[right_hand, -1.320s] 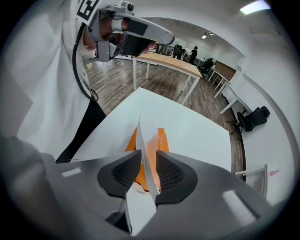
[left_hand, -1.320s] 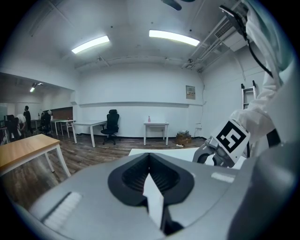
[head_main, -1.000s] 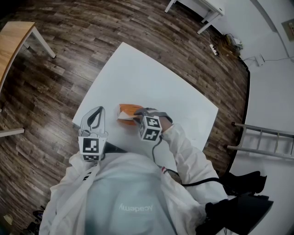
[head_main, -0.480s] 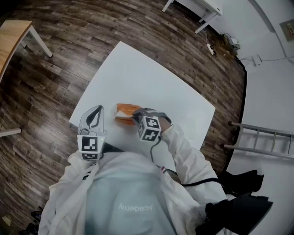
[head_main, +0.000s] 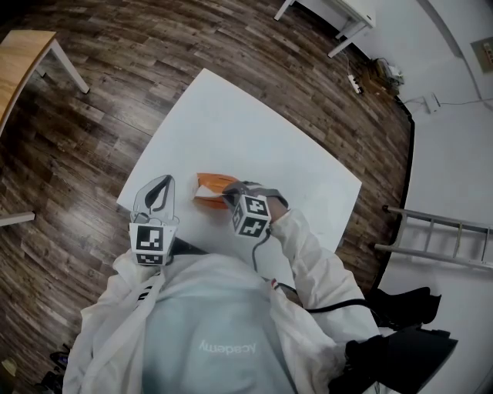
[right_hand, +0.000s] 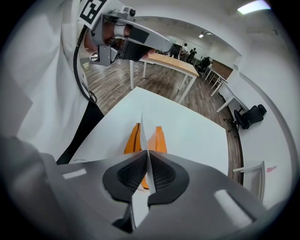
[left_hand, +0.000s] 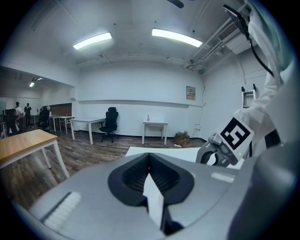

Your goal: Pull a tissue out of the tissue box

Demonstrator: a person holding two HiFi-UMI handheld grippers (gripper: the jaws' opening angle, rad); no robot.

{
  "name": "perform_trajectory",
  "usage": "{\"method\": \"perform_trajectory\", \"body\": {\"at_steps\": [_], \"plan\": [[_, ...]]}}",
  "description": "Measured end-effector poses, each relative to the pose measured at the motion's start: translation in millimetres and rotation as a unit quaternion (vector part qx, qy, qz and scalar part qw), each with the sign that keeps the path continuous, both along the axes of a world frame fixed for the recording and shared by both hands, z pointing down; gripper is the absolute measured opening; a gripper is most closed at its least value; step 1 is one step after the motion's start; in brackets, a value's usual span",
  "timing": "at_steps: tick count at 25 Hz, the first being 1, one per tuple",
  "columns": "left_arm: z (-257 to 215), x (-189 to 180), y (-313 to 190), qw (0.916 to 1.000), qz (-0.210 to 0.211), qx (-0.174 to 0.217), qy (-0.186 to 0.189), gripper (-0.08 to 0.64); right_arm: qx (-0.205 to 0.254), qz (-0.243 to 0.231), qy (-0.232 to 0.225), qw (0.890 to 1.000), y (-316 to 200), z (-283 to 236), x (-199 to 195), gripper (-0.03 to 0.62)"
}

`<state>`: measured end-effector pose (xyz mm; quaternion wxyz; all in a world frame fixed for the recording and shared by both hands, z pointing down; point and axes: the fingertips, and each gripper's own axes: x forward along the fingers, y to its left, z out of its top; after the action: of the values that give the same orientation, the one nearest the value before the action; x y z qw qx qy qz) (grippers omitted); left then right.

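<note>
An orange tissue box (head_main: 206, 185) lies on the white table (head_main: 231, 115) near its front edge. My right gripper (head_main: 228, 198) points steeply down over the box. In the right gripper view its jaws (right_hand: 146, 152) have just been closing and now pinch a thin white tissue (right_hand: 143, 125) that stands up out of the orange box (right_hand: 160, 138). My left gripper (head_main: 160, 183) hovers left of the box, off the table's left corner, apart from it. In the left gripper view its jaws (left_hand: 150, 157) meet at the tips and hold nothing that I can make out.
A wooden table (head_main: 19, 61) stands at the far left and white desk legs (head_main: 339, 23) at the top. A metal ladder frame (head_main: 439, 238) and a black chair (head_main: 400, 308) are at the right. Dark wood floor surrounds the table.
</note>
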<state>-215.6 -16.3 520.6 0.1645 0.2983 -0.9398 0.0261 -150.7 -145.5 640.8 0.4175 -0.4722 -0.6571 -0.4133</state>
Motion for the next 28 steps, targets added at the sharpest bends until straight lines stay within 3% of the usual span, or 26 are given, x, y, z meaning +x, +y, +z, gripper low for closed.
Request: {"method": "perform_trajectory", "body": {"at_steps": [11,28], "plan": [[45.3,13.6,-14.8,0.9956,0.063,-0.034,0.060,0.000,-0.008,0.014,-0.001,1.000,-1.6,-4.1,-1.8,0.005],[98.4,37.7,-45.4,0.9861,0.099,-0.024,0.131,0.000,-0.025,0.039,-0.009,0.999,-5.2,-17.7,-9.3,0.005]]}}
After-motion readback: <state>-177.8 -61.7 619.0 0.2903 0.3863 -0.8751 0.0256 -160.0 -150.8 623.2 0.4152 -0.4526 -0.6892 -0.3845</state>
